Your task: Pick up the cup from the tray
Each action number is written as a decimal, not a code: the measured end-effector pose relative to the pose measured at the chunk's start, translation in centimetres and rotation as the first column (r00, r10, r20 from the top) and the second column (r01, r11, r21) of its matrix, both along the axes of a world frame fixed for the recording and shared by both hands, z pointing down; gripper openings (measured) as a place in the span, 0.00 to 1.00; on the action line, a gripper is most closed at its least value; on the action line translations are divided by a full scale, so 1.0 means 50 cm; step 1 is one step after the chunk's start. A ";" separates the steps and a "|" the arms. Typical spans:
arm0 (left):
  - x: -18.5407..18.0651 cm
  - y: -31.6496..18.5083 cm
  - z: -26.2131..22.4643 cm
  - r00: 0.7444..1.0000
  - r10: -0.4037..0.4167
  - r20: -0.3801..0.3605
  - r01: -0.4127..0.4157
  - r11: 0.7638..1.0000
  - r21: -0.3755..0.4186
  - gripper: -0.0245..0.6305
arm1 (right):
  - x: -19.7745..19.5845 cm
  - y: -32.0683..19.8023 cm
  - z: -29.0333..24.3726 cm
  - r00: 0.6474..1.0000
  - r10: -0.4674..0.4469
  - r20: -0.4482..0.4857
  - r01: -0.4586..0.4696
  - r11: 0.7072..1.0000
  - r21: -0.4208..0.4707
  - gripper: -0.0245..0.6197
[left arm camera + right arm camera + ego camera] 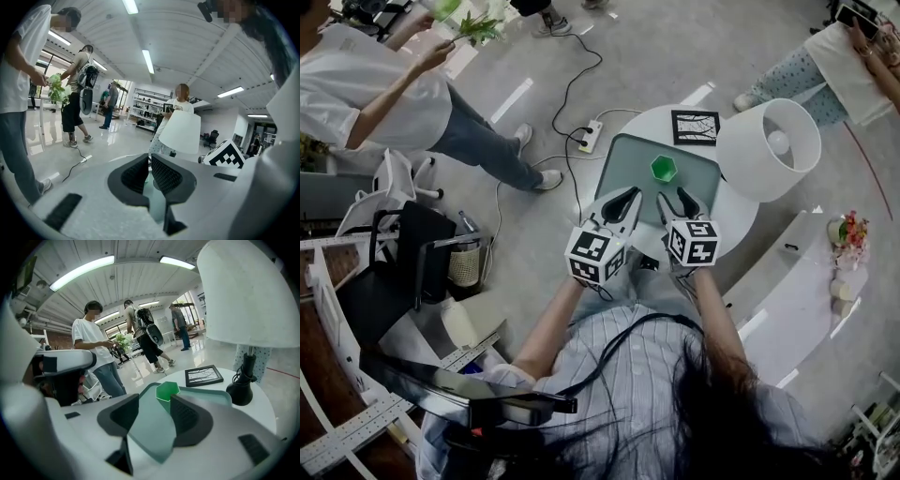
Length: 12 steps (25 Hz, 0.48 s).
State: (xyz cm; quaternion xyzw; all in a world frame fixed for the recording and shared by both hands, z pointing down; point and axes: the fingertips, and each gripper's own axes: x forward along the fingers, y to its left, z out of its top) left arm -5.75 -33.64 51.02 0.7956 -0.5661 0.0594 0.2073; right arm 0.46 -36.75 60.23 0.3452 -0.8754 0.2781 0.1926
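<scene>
From the head view we hover the left gripper and right gripper at the near edge of the tray, with the green cup upright on it just ahead; the left gripper view shows its jaws together and empty, seemingly spare; the right gripper view shows jaws apart, aimed at the cup, likely to straddle it.

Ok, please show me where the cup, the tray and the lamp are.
cup (663,169), head view, on its open top.
tray (628,173), head view, on its bare left part.
lamp (748,173), head view, on the shade's inner wall.
</scene>
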 end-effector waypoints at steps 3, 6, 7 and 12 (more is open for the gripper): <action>-0.006 -0.015 0.007 1.000 0.019 0.002 -0.019 1.000 -0.013 0.06 | -0.009 -0.009 0.034 1.000 -0.001 -0.024 0.000 1.000 -0.027 0.39; -0.013 -0.029 0.013 0.999 0.035 0.003 -0.035 0.999 -0.022 0.06 | -0.016 -0.012 0.073 0.998 -0.005 -0.063 0.001 0.998 -0.060 0.43; -0.014 -0.033 0.014 0.999 0.040 0.002 -0.040 0.999 -0.024 0.06 | -0.018 -0.013 0.086 0.997 -0.007 -0.076 0.002 0.997 -0.071 0.44; -0.018 -0.048 0.021 0.997 0.071 -0.002 -0.071 0.997 -0.040 0.06 | -0.025 -0.023 0.135 0.993 0.009 -0.117 -0.020 0.995 -0.094 0.45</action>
